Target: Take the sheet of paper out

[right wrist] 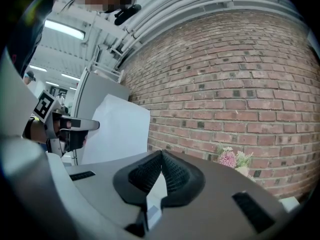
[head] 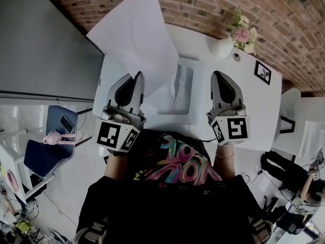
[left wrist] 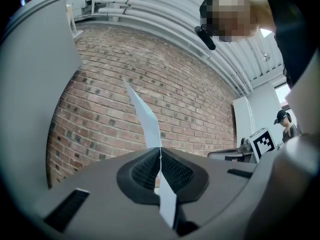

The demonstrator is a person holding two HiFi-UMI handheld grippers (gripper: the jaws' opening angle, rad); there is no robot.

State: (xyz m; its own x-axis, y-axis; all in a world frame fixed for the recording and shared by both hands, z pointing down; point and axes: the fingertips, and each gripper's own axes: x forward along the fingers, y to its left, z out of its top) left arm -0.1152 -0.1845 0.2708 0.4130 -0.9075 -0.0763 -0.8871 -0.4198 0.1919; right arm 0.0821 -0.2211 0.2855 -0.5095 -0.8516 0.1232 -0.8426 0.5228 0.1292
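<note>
Jaws of the left hand-held gripper (head: 137, 78) were pressed together on the near edge of the sheet of paper (head: 133, 39). Its own view showed the paper (left wrist: 145, 115) edge-on, pinched between the ribbed pads (left wrist: 176, 173) and rising past the tip (left wrist: 160, 153). Gripping only the margin left the rest of the sheet free to hang in the air, so it fanned up and away from the person, above the bench (head: 254, 88) and touching nothing else.

The right hand-held gripper (head: 216, 76) sat level with the left one, well apart from the paper. In its own view the pads met at the tip (right wrist: 161, 154) with nothing visibly caught between them. It seemed to be there as a spare hand, not as a carrier.

Just beyond and between the two grippers, what looked like a clear sleeve (head: 179, 93) lay flat on the bench. The sheet was apart from it and raised over its left side, so I judged the paper to be already out of it and the task close to done.

Farther back, a white vase (head: 222, 48) of pink flowers (head: 242, 33) and a small picture frame (head: 262, 72) stood at the bench's far edge, clear of the working space. Behind them ran the brick wall (head: 213, 1).
</note>
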